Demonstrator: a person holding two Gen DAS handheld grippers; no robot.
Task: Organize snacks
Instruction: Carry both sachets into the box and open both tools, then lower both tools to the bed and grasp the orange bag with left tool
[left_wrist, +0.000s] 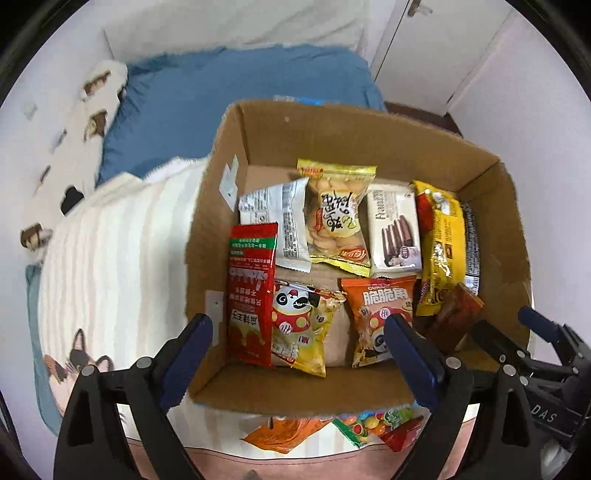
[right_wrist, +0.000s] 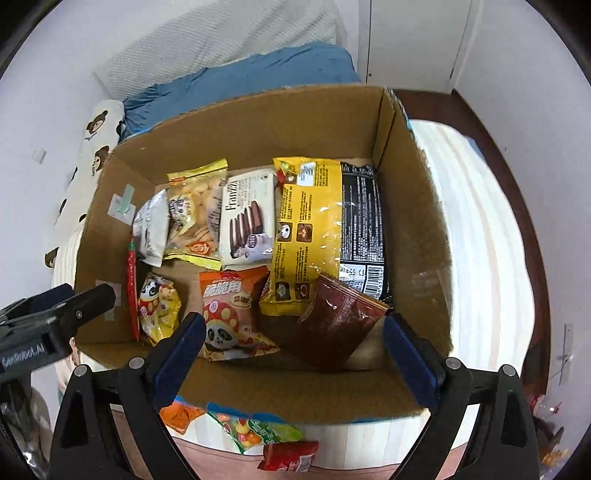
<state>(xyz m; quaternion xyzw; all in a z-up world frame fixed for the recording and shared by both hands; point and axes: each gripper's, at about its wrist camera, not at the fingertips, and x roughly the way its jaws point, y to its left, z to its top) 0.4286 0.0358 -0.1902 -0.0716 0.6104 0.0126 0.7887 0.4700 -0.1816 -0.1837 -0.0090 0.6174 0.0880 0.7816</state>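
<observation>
While hovering over the near rim of the cardboard box (right_wrist: 258, 110), both sets of tongs spread wide, holding nothing: left gripper (left_wrist: 299, 354), right gripper (right_wrist: 293, 354). Snacks mostly packed already: back row stood side by side against the far wall, white packet (left_wrist: 284, 221), yellow cracker bag (left_wrist: 336, 218), wafer pack (right_wrist: 247, 221), big yellow bag (right_wrist: 306, 236) over a black one (right_wrist: 362, 218). Probably lined up that way to keep labels readable and floor space used. Red sachet (left_wrist: 251, 291) leaning upright on the left wall; panda bag (left_wrist: 299, 325) and orange bag (right_wrist: 229, 306) lying flat in front; brown pouch (right_wrist: 336, 325) tilted across the yellow bag's corner, looks dropped rather than placed. Still outside, on the striped blanket (left_wrist: 110, 258) just beside the near wall: orange wrapper (right_wrist: 181, 413), candy bag (right_wrist: 255, 432), small red packet (right_wrist: 288, 456). Likely next picks. Bare cardboard floor showing between the panda and orange bags and at the near right corner; room there for small items. High walls on all sides, so entry from above only; near rim close under both fingers, worth clearing before lowering.
</observation>
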